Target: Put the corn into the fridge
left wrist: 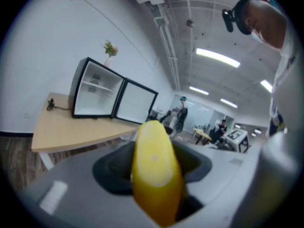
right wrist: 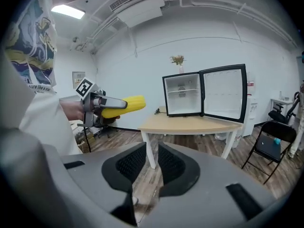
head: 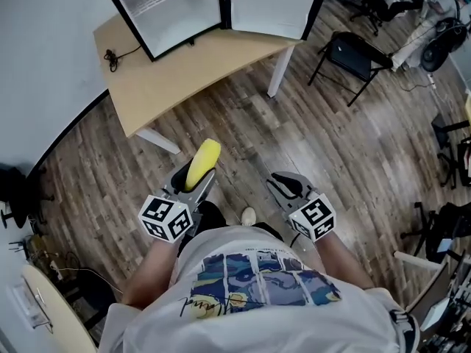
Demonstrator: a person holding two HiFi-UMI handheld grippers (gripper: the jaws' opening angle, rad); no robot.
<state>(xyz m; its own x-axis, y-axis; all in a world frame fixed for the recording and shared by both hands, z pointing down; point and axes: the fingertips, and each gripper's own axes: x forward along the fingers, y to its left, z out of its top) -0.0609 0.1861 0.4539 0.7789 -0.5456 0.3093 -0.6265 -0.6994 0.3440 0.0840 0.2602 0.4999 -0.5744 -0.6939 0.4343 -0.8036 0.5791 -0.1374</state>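
Corn, a yellow ribbed cob [head: 205, 156], pinched in left gripper [head: 196, 180]; right gripper [head: 285, 187] narrowly parted, empty: approach black open fridge [head: 173, 9] squarely, cob level.

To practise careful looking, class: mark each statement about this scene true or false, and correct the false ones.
1. The corn is gripped by the left gripper. True.
2. The fridge has its door shut. False: the door stands wide open.
3. The fridge stands on the floor. False: it stands on the wooden table.
4. The right gripper holds nothing. True.
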